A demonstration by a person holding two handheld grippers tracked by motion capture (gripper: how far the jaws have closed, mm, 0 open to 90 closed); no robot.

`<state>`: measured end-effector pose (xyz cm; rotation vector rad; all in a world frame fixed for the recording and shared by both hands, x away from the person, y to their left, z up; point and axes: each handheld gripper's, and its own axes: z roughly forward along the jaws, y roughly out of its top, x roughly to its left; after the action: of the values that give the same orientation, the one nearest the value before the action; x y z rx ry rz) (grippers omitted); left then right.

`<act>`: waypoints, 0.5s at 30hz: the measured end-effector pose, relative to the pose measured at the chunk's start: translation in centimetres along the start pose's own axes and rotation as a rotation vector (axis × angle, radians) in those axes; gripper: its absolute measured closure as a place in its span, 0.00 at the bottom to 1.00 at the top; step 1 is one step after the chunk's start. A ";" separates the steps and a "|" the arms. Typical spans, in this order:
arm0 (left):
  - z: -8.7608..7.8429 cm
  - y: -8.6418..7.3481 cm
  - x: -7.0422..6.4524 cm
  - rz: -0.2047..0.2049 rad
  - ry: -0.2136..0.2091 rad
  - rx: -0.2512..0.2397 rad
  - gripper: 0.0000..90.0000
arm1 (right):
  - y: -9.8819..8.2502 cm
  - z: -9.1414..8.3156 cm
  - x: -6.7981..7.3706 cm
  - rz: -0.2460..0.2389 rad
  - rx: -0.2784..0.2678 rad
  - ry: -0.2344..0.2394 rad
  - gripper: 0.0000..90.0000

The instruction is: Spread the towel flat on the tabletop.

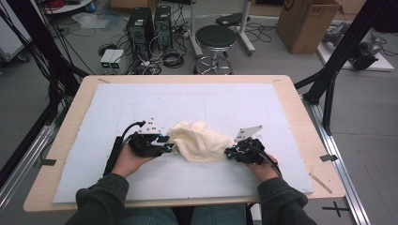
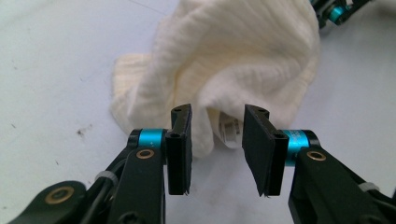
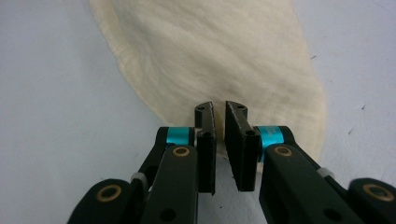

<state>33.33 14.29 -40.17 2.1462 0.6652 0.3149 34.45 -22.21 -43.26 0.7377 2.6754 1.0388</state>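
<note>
A cream towel point(image 1: 199, 142) lies crumpled in the middle of the white mat point(image 1: 112, 108) that covers the wooden table point(image 1: 300, 108), a little closer to the person's side. The left gripper point(image 1: 165, 146) sits at the left edge of the towel. In the left gripper view point(image 2: 217, 140) its jaws stand apart, and a fold of the cloth with a small label point(image 2: 229, 131) is between them, but the pads do not press on it, so this claw is released. The right gripper point(image 1: 230, 153) is at the right edge of the towel. In the right gripper view point(image 3: 219, 135) its jaws are almost together with only a narrow gap, above the towel's edge point(image 3: 224, 60), and no cloth is visible between them
</note>
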 end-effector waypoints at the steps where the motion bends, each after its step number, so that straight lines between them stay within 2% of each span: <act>1: 0.1 -0.2 0.0 -0.008 -0.001 -0.004 0.69 | 0.0 0.0 0.0 0.001 -0.002 0.001 0.91; 5: 1.4 -0.5 0.5 -0.030 0.023 0.016 0.59 | 0.2 -0.7 0.1 -0.020 -0.075 0.015 0.84; 8: 2.4 -0.4 1.0 -0.059 0.038 0.014 0.58 | 0.2 -0.8 -0.2 -0.021 -0.081 0.013 0.76; 9: 2.8 -0.4 1.1 -0.066 0.033 0.013 0.60 | 0.1 -0.6 -0.3 -0.014 -0.073 0.012 0.75; 12: 3.4 -0.3 0.9 -0.037 -0.007 0.029 0.82 | 0.2 0.2 -0.5 -0.022 -0.035 0.024 0.76; 13: 3.4 -0.3 0.8 -0.024 -0.024 0.030 0.89 | 0.2 0.5 -0.4 -0.033 -0.018 0.031 0.79; 15: 2.9 -0.2 0.6 -0.011 -0.040 0.024 0.94 | 0.4 0.8 -0.2 -0.046 -0.016 0.047 0.90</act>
<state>35.03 12.83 -42.07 2.1650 0.6608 0.2587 35.05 -21.65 -43.58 0.6534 2.7065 1.0789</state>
